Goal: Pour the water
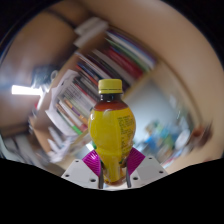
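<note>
Bottle [112,128]: yellow, smooth plastic, yellow cap, labelled; sits between my fingers, long axis running straight up away from them. My gripper [112,168] pinches its base, magenta pads [93,158] pressed at both sides. Far behind: tilted bookshelves [85,85], blurred. No receiving vessel visible.

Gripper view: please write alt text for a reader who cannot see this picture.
A yellow bottle with a yellow cap and label is held between the gripper's two pink-padded fingers, lifted and tilted. Behind it, blurred, are shelves full of books.
</note>
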Demonstrator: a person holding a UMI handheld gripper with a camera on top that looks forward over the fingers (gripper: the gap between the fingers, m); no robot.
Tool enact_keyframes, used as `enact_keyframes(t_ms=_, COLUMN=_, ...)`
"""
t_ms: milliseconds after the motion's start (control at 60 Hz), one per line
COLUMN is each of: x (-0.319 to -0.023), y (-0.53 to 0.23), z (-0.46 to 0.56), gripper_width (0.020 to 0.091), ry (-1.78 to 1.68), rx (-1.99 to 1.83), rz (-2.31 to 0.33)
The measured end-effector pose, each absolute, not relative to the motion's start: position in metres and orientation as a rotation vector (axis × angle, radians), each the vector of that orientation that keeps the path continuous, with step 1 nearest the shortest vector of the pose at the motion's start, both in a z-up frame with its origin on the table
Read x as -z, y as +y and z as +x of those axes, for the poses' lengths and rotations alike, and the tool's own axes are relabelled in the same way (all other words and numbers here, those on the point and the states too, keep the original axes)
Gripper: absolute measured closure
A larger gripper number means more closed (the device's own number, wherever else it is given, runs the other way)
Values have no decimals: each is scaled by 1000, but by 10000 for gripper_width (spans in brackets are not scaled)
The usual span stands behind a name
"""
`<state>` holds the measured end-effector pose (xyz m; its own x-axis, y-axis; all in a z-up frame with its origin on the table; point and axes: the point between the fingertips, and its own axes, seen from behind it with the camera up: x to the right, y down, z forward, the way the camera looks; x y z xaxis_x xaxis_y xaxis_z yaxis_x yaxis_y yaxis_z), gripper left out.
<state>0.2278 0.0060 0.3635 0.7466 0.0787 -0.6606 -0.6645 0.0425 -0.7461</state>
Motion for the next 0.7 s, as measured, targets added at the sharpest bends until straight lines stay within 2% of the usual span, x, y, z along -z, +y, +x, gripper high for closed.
enact_keyframes(t_ms=83, x=-375, y=-10, z=318, gripper_width=747, ry=385, rx=-138, rz=-1396)
enact_keyframes(t_ms=150, x=-354, y=-18, z=371, gripper_width=680, ry=301, rx=121, rz=-1416)
enact_keyframes(t_ms=217, x=-297, y=-20, z=403, gripper_width=666, ry=247, rx=241, rz=-1523)
enact_keyframes(t_ms=317, x=-181, y=-23, z=440, gripper_width=662, ry=313, rx=216, rz=-1675)
enact_keyframes(t_ms=383, x=-131, y=-27, z=439, gripper_width=661, ry=364, rx=198, rz=-1744)
enact_keyframes(t_ms=450, x=-94, y=-27, z=440, gripper_width=661, ry=381, rx=186, rz=-1779)
enact_keyframes(t_ms=567, x=-51, y=-29, z=441, gripper_width=657, ry=426, rx=184, rz=-1831)
enact_keyframes(t_ms=583, x=-45, y=-31, z=440, gripper_width=630, ry=430, rx=184, rz=-1846)
enact_keyframes(t_ms=600, x=-50, y=-30, z=439, gripper_width=653, ry=421, rx=188, rz=-1820)
enact_keyframes(t_ms=700, x=-49, y=-28, z=439, gripper_width=641, ry=360, rx=229, rz=-1825)
